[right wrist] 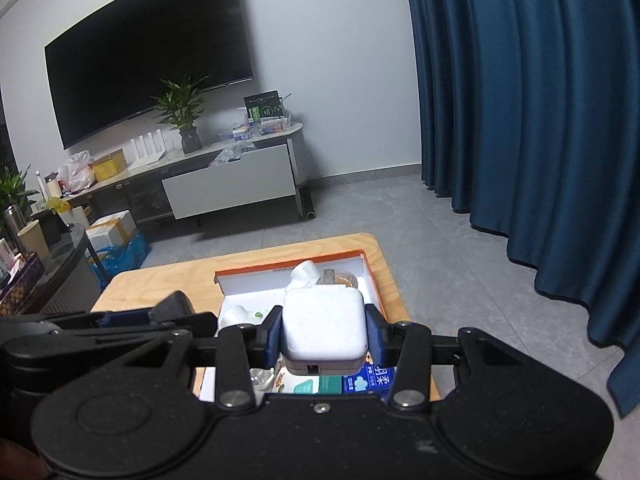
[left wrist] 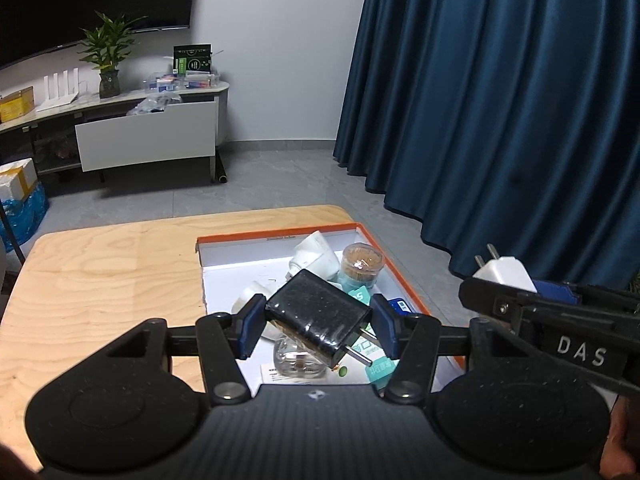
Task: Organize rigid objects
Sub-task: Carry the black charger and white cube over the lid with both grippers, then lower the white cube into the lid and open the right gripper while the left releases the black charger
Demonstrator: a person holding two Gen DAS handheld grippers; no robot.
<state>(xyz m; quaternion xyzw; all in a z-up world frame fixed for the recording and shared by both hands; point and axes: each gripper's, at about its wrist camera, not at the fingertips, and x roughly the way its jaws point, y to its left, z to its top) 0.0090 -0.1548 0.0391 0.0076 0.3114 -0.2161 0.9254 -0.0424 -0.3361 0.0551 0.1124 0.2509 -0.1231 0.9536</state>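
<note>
- The left gripper (left wrist: 318,322) fills the lower middle of its own view; its jaws are closed partway on a black charger (left wrist: 318,316), blue pads pressing its two flanks; the plug's prongs jut toward the lower right, so the body lies skewed across the grip.
- The right gripper (right wrist: 323,334) sits at lower centre of the right wrist view; its jaws pinch a white charger (right wrist: 324,324) squarely by its sides, port end facing the camera; in the left view the same charger shows at the right edge with its prongs pointing up.
- Both loads hang above the orange-rimmed box (left wrist: 280,236), which rests on the right part of the wooden worktop (left wrist: 104,280).
- The box already holds a white adapter (left wrist: 316,254), a clear tub of toothpicks (left wrist: 362,266) and some packets lower down; it looks like the collecting place.
- My guess is each charger is gripped by its flat sides because these give the pads firm purchase; whether they are going into the box or coming out, I cannot say.
</note>
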